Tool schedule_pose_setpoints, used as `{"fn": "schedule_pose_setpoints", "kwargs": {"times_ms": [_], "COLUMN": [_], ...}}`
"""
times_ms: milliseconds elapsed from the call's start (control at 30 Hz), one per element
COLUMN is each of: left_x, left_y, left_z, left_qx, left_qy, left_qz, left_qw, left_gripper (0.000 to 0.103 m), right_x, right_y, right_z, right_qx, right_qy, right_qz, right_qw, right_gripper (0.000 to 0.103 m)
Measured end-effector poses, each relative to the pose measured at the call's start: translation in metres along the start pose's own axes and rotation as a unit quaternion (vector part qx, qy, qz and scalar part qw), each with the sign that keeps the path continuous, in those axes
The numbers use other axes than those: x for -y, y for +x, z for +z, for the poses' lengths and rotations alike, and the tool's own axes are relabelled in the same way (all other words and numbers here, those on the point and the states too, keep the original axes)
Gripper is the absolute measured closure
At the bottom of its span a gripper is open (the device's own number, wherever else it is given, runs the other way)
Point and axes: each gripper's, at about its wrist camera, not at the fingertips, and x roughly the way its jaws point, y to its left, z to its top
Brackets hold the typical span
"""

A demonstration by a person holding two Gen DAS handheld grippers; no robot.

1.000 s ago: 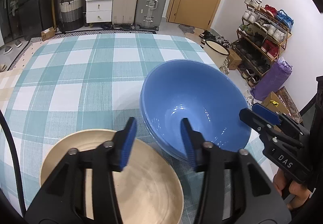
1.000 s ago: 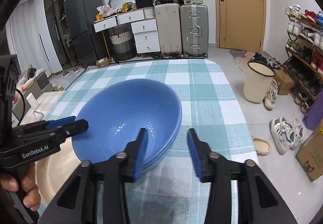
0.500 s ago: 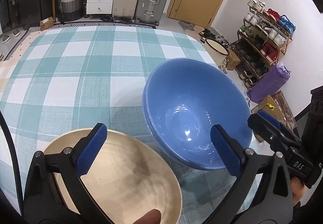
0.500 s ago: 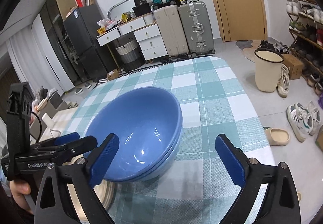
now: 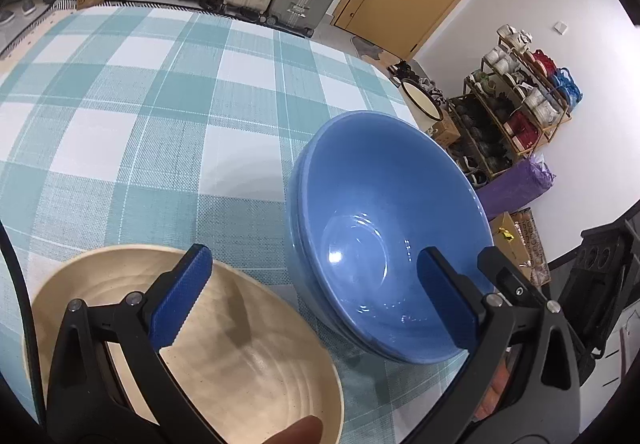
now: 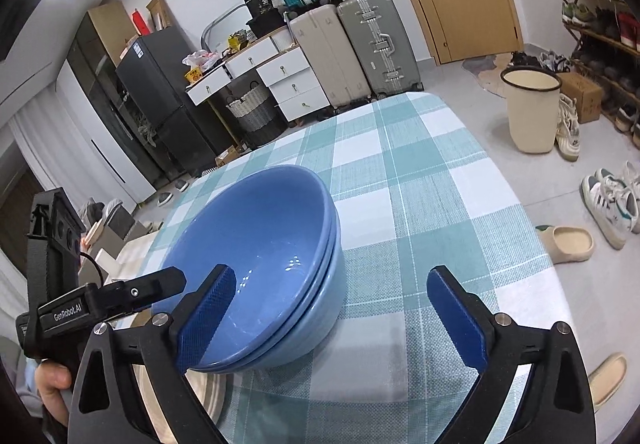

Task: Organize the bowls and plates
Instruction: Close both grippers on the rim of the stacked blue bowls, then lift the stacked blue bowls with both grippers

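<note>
Where checked cloth lies: glossy blue bowls, ridged cream plate.

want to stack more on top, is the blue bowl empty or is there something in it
Empty. The top blue bowl shows only a bare glossy inside with light reflections, in both wrist views. It is nested in more blue bowls on the checked tablecloth.

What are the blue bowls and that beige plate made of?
Blue bowls: probably glazed ceramic, since the smooth, glossy inside throws sharp glints of light. Beige plate: likely stoneware with a matte, speckled finish and faint ridged rings; it could also be melamine.
</note>
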Motion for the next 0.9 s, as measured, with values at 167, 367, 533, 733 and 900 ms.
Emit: {"fn": "schedule_pose_setpoints", "kwargs": {"times_ms": [167, 367, 533, 733, 900], "left_x": [0.0, 0.002, 0.007, 0.007, 0.011], "left_y": [0.004, 0.008, 0.007, 0.005, 0.003], "left_z": [-0.001, -0.003, -0.005, -0.006, -0.008], "left_qx": [0.003, 0.0, 0.006, 0.01, 0.017], "left_qy": [0.005, 0.014, 0.026, 0.026, 0.041], "left_qz": [0.0, -0.012, -0.008, 0.006, 0.02], "left_qw": [1.0, 0.9998, 0.9996, 0.9996, 0.9988], "left_gripper": [0.016, 0.043, 0.057, 0.069, 0.069], "right_x": [0.001, -0.003, -0.011, -0.017, -0.021], "right_y": [0.007, 0.012, 0.012, 0.011, 0.01], "right_z": [-0.003, -0.005, -0.006, -0.007, -0.008], "right_qx": [-0.011, -0.023, -0.021, -0.011, -0.008], "right_qy": [0.007, 0.004, -0.009, -0.019, -0.036], "right_qz": [0.013, 0.028, 0.036, 0.034, 0.021], "right_qw": [1.0, 0.999, 0.999, 0.999, 0.999], "right_gripper": [0.01, 0.026, 0.038, 0.054, 0.055]}}
